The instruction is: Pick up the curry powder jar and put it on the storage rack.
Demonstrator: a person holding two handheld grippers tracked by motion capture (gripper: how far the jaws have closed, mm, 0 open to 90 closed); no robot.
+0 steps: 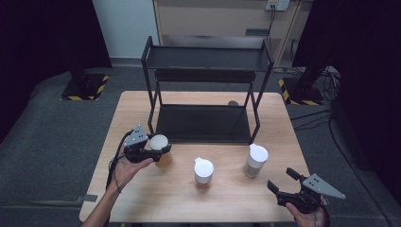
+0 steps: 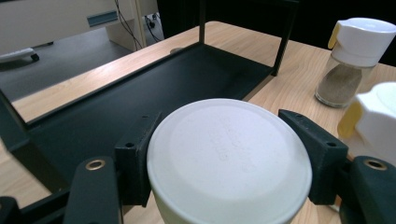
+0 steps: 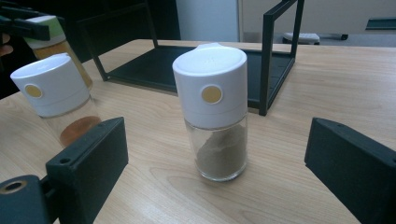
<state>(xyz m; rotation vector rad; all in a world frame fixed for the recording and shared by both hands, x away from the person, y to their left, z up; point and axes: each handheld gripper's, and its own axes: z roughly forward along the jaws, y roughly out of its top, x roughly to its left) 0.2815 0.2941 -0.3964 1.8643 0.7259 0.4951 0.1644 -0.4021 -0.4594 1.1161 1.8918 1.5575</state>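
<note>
A white-lidded jar [image 1: 161,149] is being clamped by the left gripper [image 1: 152,147] left of centre; the right gripper [image 1: 282,183], lower right, is being held spread.

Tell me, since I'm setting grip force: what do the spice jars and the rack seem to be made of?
Spice jar: clear, glossy body, glass or hard plastic, powder showing through; its cap is smooth matte white, likely plastic. Rack: thin straight black bars and flat shelves, matte, probably painted metal. Left gripper grips a similar white-capped jar.
</note>
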